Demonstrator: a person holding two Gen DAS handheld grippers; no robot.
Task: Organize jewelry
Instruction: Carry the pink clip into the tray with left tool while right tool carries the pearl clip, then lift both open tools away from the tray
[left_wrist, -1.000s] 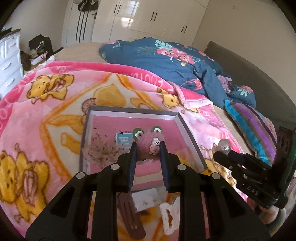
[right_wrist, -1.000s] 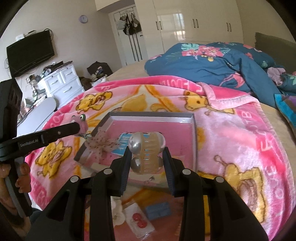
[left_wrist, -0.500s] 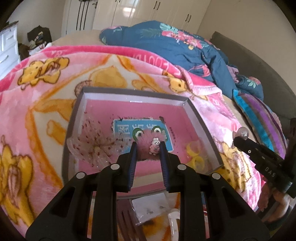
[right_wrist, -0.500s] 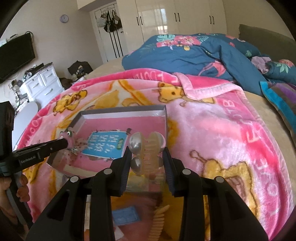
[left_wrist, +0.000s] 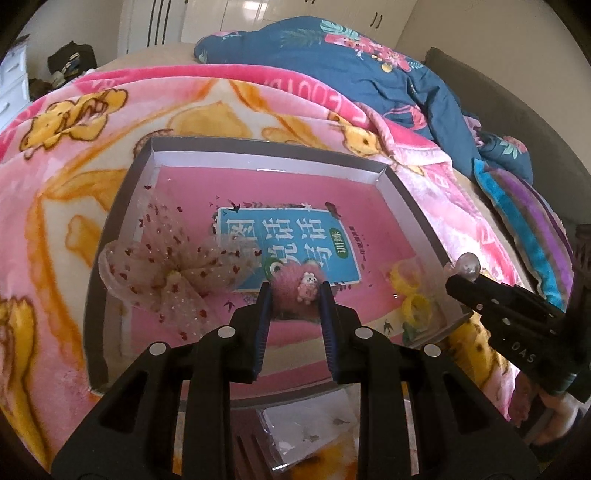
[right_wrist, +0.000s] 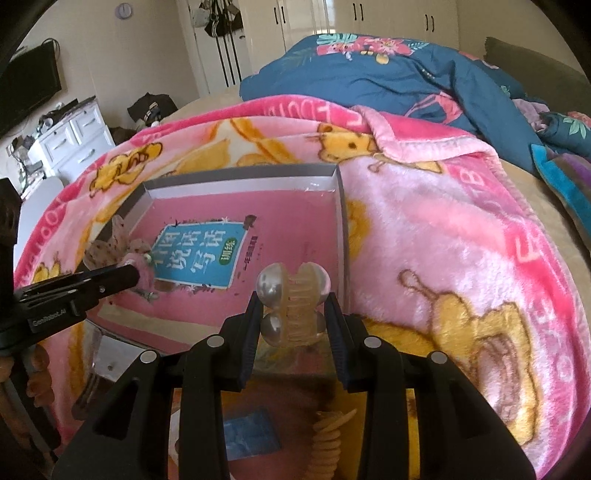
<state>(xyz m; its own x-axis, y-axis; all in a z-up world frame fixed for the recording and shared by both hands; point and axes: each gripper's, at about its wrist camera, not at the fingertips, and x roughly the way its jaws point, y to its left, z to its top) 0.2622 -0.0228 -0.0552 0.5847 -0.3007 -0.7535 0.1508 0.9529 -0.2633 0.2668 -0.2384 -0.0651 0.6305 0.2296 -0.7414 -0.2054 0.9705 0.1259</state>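
Pink fuzzy frog clip (left_wrist: 295, 286) is clamped in the left gripper (left_wrist: 294, 295) and a pearl claw clip (right_wrist: 291, 308) in the right gripper (right_wrist: 293, 314), both hovering over the tray's (left_wrist: 258, 158) near edge, so lowering and releasing likely follow.

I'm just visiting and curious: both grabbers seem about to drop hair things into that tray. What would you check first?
1. Left gripper clamped on fuzzy pink clip: ok.
2. Right gripper clamped on pearl claw clip: ok.
3. Fuzzy pink clip over tray: ok.
4. Pearl claw clip over tray's near right corner: cannot tell.
5. Bare floor beside tulle bow and yellow rings: ok.
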